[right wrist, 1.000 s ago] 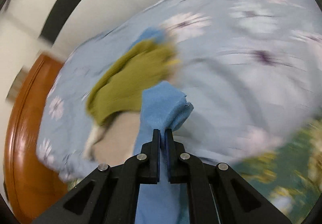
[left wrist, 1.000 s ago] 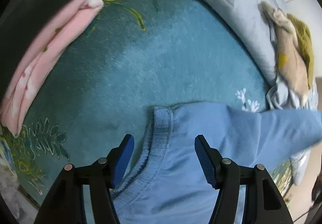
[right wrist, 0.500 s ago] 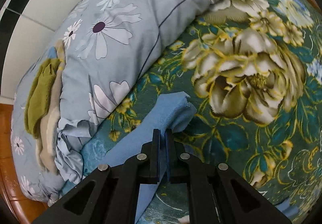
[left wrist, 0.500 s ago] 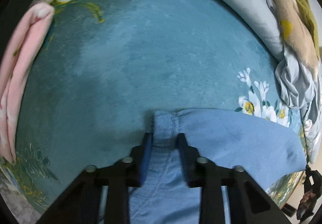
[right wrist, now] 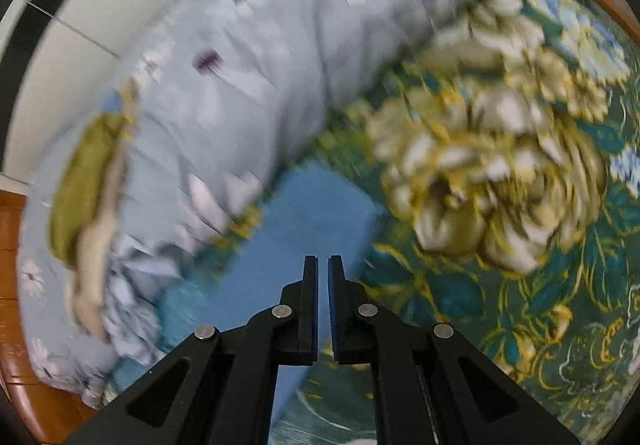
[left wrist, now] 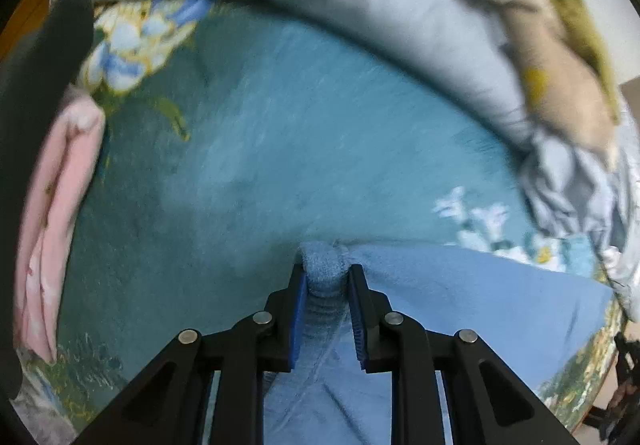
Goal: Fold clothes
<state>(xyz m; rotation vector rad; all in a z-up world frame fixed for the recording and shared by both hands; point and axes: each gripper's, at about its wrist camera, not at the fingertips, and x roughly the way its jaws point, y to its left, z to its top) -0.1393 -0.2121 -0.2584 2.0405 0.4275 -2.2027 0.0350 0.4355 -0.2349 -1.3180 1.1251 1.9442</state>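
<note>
A light blue garment (left wrist: pixel 460 305) lies spread on the teal flowered bedspread (left wrist: pixel 300 145). My left gripper (left wrist: pixel 325 269) points straight down at it. Its jaws are closing, with a bunched ribbed edge of the garment (left wrist: pixel 323 265) pinched between the blue pads. In the right wrist view the garment's sleeve (right wrist: pixel 312 213) lies flat on the bedspread (right wrist: pixel 580 265), beside the quilt. My right gripper (right wrist: pixel 323 259) is shut over the sleeve with thin blue cloth in the narrow slit between its pads. Both views are blurred.
A rolled grey-blue flowered quilt (left wrist: pixel 380 5) runs along the far side of the bed, with olive and beige clothes (left wrist: pixel 560 57) piled on it. A folded pink garment (left wrist: pixel 52 213) lies at the left edge. The wooden bed frame (right wrist: pixel 12 245) borders the mattress.
My left jaws went from wide open around the garment's ribbed edge to closed on it. My right gripper swung down from over the quilt to the bedspread, carrying the sleeve, which now lies flatter.
</note>
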